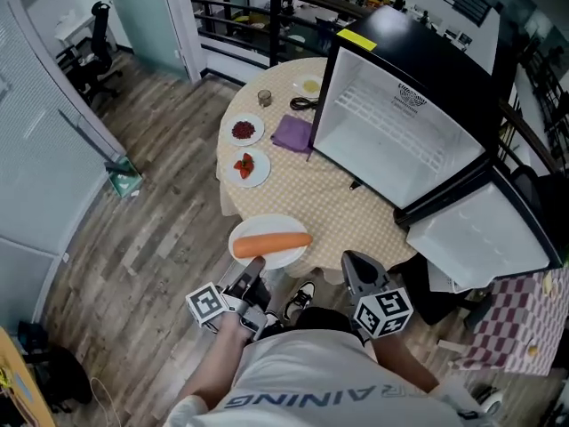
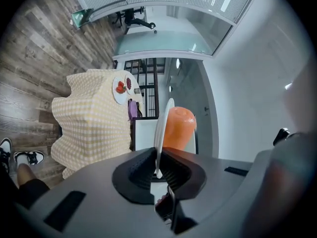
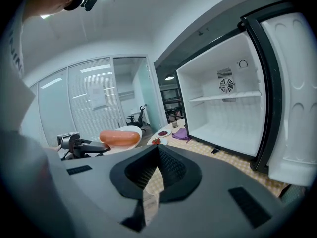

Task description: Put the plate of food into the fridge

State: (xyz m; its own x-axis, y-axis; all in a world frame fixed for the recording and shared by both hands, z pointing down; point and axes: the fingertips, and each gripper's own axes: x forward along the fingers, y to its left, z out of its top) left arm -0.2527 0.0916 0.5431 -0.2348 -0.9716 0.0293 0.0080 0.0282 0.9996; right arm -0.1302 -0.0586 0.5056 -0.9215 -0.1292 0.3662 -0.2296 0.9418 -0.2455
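Head view | left hand-held gripper (image 1: 253,270) level, pinching plate (image 1: 271,224) rim

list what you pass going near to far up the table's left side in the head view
carrot plate → strawberry plate → berry plate → cup

Carrot (image 1: 272,243) on plate (image 1: 286,259), fridge (image 1: 402,124) beyond

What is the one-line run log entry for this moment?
left gripper: shut on plate rim, carrot on it | right gripper: shut, empty | fridge: door open, plate not yet inside
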